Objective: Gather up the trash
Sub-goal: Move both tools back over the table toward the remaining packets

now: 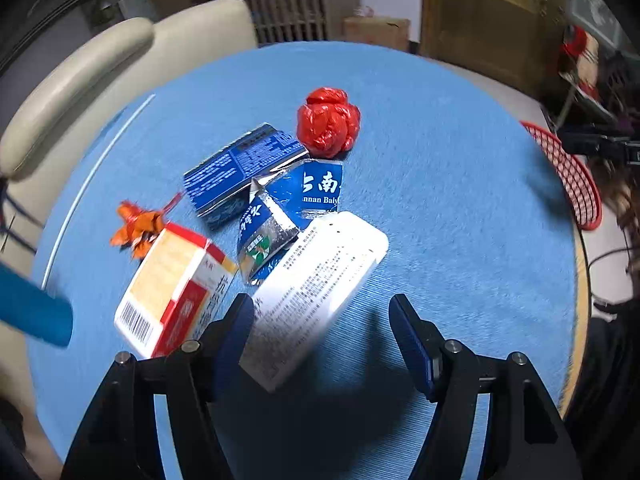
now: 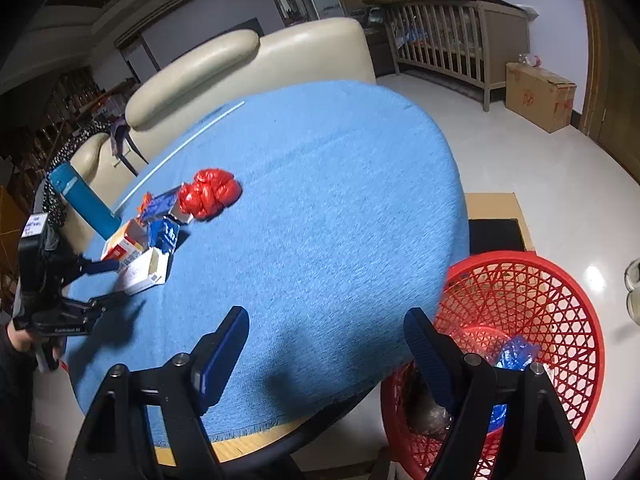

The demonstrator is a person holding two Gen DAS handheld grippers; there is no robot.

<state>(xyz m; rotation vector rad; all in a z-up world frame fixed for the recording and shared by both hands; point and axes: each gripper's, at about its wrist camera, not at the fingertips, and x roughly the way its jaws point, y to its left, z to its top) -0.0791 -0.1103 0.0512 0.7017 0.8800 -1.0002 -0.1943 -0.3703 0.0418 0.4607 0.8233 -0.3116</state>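
My left gripper [image 1: 322, 320] is spread wide, its left finger [image 1: 236, 332] right against the near end of a white box [image 1: 316, 292] at the frame's lower centre; whether it touches I cannot tell, and the right finger stands apart from the box. Just left of it lies a red-and-yellow box [image 1: 176, 292]. Above these, mid-frame, sit crumpled blue wrappers [image 1: 276, 200], with an orange wrapper [image 1: 138, 228] to their left and a red bag ball [image 1: 328, 122] above them. All rest on the blue cloth [image 1: 440, 200]. A blue tube [image 1: 32, 312] pokes in at the left edge. The red basket [image 1: 572, 176] shows at the right edge.

My right gripper [image 2: 326, 336] is also spread, nothing between its fingers, hanging over the near edge of the cloth [image 2: 320, 200]. The basket [image 2: 520, 292] stands on the floor at lower right, blue trash [image 2: 516, 354] inside. The trash pile lies at centre left, and the left gripper [image 2: 116, 284] reaches in from the left edge.
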